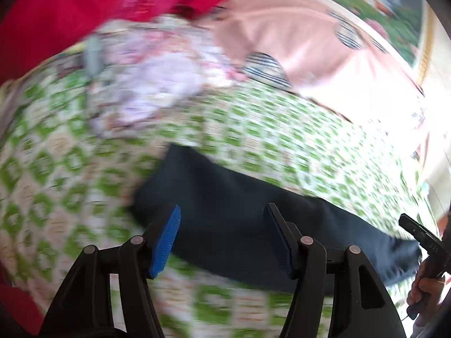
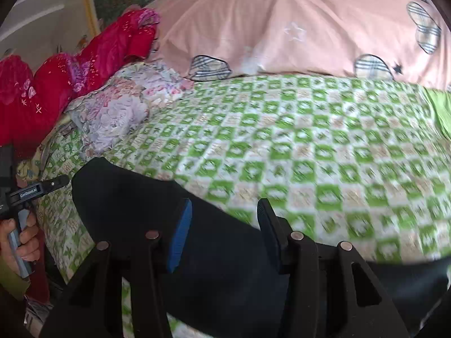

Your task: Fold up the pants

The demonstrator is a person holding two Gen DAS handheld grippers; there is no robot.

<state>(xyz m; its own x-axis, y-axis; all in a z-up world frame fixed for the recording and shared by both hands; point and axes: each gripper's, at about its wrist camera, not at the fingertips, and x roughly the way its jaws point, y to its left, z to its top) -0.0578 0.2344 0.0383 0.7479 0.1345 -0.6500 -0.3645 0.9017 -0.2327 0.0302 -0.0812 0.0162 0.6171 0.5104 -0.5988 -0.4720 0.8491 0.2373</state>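
On green-checked bedspread (image 2: pixel 310 146): dark pants (image 1: pixel 225 205) folded; jaws of both grippers (image 1: pixel 222 233) (image 2: pixel 224 231) apart, empty.

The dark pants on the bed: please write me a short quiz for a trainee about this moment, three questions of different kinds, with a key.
1. True or false: the left tool is clamped on the dark pants.
2. Which cover lies directly under the pants? A) the pink pillow B) the green checked sheet C) the red quilt
3. Fill in: the blue pads of the right tool stand ____, with no cloth pinched between them.

Key: 1 false; 2 B; 3 apart.
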